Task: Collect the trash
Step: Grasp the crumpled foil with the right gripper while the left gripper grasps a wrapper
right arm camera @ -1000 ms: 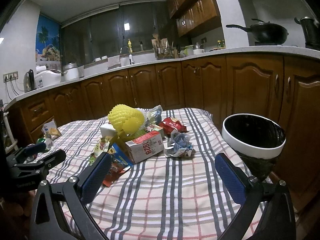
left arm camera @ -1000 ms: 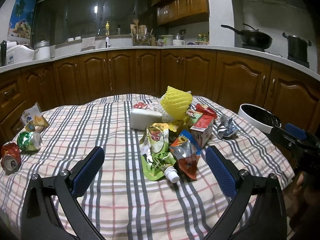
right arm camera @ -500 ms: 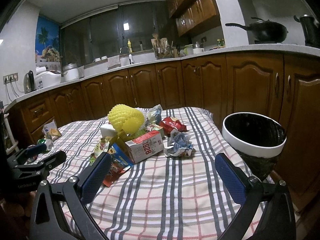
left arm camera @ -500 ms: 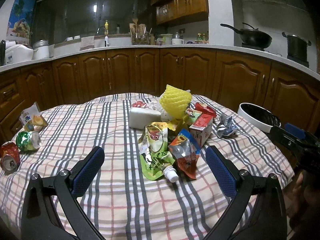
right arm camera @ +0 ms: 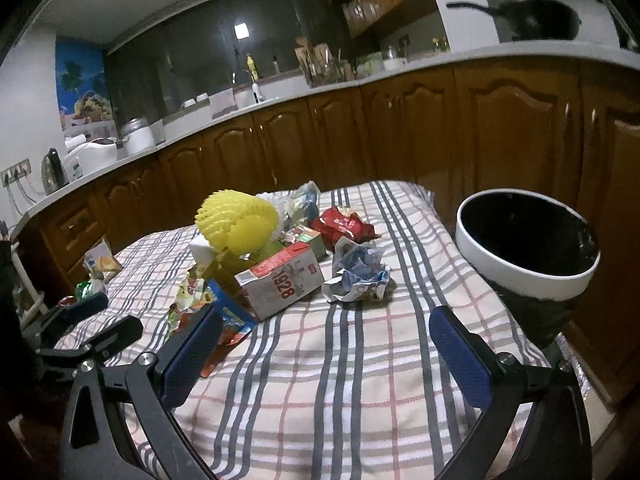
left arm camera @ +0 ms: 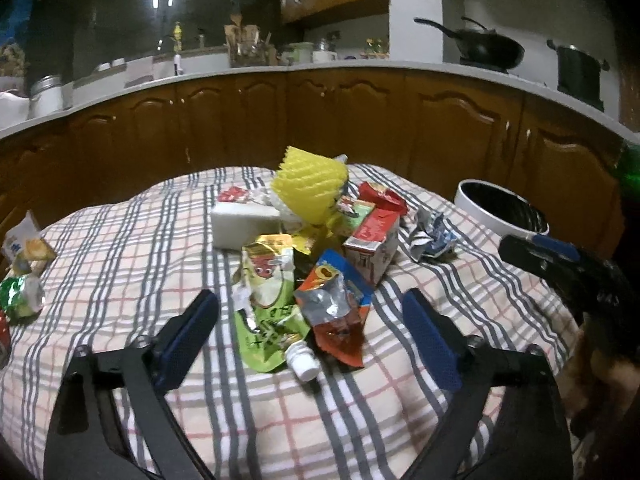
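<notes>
You are looking across a table draped in a plaid cloth point(right arm camera: 320, 380) toward a curved run of brown wooden cabinets point(left arm camera: 360, 120) topped by a pale counter point(right arm camera: 440, 54). On the far right a black wok point(left arm camera: 486, 46) and a dark pot point(left arm camera: 578, 70) are sitting on the counter. Far centre, a holder of wooden utensils point(right arm camera: 318, 60) is standing near a yellow bottle point(right arm camera: 250, 66) by the sink. At the far left a kettle point(right arm camera: 52, 170) and a white cooker point(right arm camera: 94, 152) are resting below a bright fruit poster point(right arm camera: 82, 82).
</notes>
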`<state>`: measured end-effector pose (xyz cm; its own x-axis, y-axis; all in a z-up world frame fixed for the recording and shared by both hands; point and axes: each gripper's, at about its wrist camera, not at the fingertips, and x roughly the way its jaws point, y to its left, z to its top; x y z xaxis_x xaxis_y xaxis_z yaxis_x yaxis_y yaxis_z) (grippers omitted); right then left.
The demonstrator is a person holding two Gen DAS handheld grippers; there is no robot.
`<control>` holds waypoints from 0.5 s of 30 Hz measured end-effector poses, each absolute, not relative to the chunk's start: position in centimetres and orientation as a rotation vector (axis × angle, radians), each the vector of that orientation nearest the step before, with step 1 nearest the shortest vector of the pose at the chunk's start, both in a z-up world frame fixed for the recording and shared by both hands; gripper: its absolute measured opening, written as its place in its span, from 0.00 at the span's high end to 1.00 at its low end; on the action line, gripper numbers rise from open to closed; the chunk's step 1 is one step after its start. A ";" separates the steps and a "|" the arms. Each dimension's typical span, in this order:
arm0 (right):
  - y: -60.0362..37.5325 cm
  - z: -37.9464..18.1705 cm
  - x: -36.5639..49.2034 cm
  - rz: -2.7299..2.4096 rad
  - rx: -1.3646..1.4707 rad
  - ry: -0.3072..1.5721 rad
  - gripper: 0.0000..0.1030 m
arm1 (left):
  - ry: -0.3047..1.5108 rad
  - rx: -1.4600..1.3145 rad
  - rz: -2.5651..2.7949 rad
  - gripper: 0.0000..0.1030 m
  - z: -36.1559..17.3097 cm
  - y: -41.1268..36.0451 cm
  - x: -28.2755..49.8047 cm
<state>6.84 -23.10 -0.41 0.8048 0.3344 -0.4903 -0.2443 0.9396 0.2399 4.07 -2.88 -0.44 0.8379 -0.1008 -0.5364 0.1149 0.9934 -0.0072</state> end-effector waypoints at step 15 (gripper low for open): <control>-22.6 -2.7 15.3 0.285 0.172 0.751 0.36 | 0.745 0.056 -0.158 0.55 -2.9 -3.9 8.7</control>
<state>15.34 -22.58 -2.67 0.6951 0.3152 -0.6462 -0.1932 0.9476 0.2544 8.66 -3.93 -2.94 0.7237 -0.1226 -0.6791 0.1627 0.9867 -0.0048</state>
